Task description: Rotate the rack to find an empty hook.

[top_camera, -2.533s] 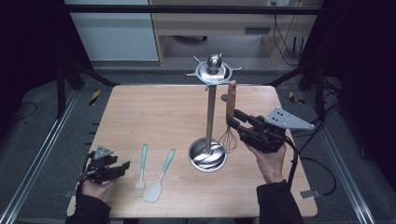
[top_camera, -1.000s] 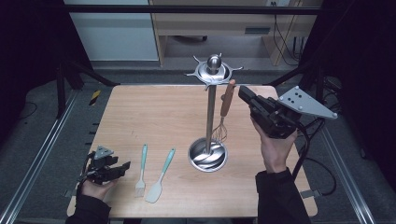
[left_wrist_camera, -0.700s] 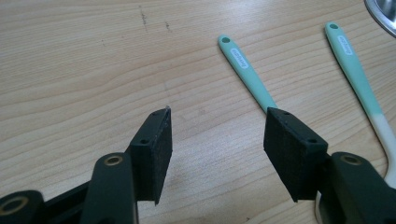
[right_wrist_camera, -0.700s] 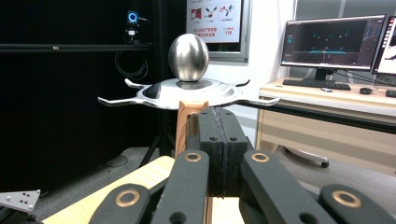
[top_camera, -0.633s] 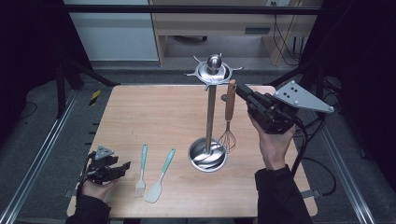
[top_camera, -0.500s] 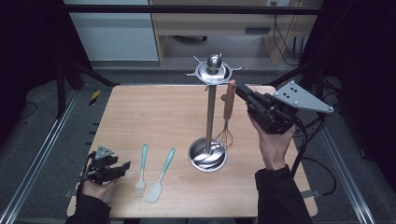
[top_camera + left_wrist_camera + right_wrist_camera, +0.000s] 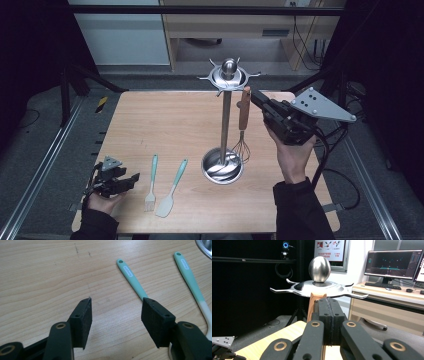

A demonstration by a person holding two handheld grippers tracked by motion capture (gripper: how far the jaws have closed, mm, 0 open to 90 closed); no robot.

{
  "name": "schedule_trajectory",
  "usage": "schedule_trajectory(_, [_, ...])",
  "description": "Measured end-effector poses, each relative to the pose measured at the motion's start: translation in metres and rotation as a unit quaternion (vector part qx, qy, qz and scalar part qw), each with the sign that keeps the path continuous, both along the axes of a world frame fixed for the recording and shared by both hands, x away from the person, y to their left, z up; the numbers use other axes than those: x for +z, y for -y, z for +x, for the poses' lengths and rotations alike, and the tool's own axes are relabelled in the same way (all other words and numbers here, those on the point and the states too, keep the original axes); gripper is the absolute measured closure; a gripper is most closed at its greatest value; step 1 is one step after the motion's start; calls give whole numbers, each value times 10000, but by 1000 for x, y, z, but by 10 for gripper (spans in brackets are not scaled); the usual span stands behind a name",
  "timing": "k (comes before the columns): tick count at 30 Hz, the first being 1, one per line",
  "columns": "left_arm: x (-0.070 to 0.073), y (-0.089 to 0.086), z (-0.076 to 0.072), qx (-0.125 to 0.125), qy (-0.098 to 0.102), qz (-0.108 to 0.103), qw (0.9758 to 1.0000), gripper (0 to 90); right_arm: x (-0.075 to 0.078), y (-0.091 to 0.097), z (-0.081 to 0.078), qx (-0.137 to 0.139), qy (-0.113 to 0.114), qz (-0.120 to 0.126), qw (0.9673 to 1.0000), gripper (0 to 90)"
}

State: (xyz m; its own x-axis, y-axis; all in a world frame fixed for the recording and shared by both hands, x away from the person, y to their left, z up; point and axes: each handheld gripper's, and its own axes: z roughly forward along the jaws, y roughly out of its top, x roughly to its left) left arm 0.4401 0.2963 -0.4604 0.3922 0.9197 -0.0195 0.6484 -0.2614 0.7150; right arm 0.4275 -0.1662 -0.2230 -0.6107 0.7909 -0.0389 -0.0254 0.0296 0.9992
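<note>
- The whisk (image 7: 243, 122) is hanging upright beside the pole of the steel rack (image 7: 223, 125). Its wooden handle is up under the rack's top disc, and its wire head is floating just above the round base, not resting on the table (image 7: 165, 125).
- Compared with a few seconds ago, the whisk is sitting higher: earlier its handle was lower beside the pole, and now the top of the handle is reaching the level of the hooks (image 7: 287, 291). I judge that the hanging step is almost finished, but I cannot tell whether the handle is already caught on a hook.
- The right gripper (image 7: 256, 97) is staying at the handle top. In the right gripper view its jaws are standing pressed together, with the wooden handle (image 7: 314, 300) showing just behind their tips; whether they are pinching it there, I cannot tell.
- The left gripper (image 7: 115, 312) is resting low at the near left corner of the table, jaws wide apart and gripping nothing.
- Near it, a teal brush (image 7: 151, 182) and a teal spatula (image 7: 171, 189) are lying flat side by side, waiting untouched.
</note>
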Motion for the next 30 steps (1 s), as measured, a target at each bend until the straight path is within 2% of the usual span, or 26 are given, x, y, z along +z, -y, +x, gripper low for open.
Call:
schedule_trajectory(6, [1, 0, -1, 4, 30, -24, 10000, 410, -13, 12, 1, -206, -161, 7, 9997, 856])
schedule_trajectory(9, [3, 1, -1, -2, 60, -67, 10000, 411, -32, 22, 2, -350, -334, -63, 9988, 803])
schedule_trajectory(10, [3, 1, -1, -23, 62, -59, 10000, 411, -48, 28, 3, -441, -497, -113, 9977, 763])
schedule_trajectory(12, [3, 3, -2, -38, 80, -47, 9999, 411, -65, 34, 4, -500, -648, -156, 9965, 729])
schedule_trajectory(13, [4, 4, -2, -66, 68, -4, 10000, 411, -65, 34, 4, -500, -648, -156, 9965, 729])
schedule_trajectory(14, [4, 6, -2, -80, 83, 25, 9999, 416, -82, 40, 5, -559, -808, -192, 9950, 703])
schedule_trajectory(15, [4, 7, -3, -98, 77, 65, 9999, 416, -82, 40, 5, -559, -808, -192, 9950, 703])
schedule_trajectory(16, [3, 9, -2, -108, 64, 77, 9999, 419, -90, 43, 6, -594, -912, -218, 9938, 691])
schedule_trajectory(17, [3, 10, -2, -127, 63, 91, 9999, 425, -105, 48, 7, -671, -1069, -275, 9916, 669])
schedule_trajectory(18, [3, 12, -3, -138, 55, 105, 9998, 425, -105, 48, 7, -671, -1069, -275, 9916, 669])
schedule_trajectory(19, [3, 13, -3, -162, 51, 112, 9998, 427, -120, 52, 7, -731, -1205, -351, 9894, 646])
schedule_trajectory(20, [3, 15, -4, -170, 50, 95, 9998, 427, -120, 52, 7, -731, -1205, -351, 9894, 646])
schedule_trajectory(21, [4, 17, -4, -208, 61, 112, 9997, 427, -127, 54, 8, -774, -1284, -414, 9878, 635])
schedule_trajectory(22, [4, 18, -4, -230, 76, 113, 9996, 426, -136, 57, 11, -867, -1451, -550, 9841, 605])
schedule_trajectory(25, [5, 22, -5, -328, 67, 124, 9994, 426, -145, 61, 11, -925, -1490, -553, 9829, 567])
schedule_trajectory(27, [4, 25, -5, -378, 53, 130, 9992, 425, -152, 64, 12, -1022, -1548, -572, 9810, 528])
schedule_trajectory(30, [5, 30, -7, -455, 49, 100, 9989, 422, -169, 70, 12, -1096, -1664, -546, 9784, 475])
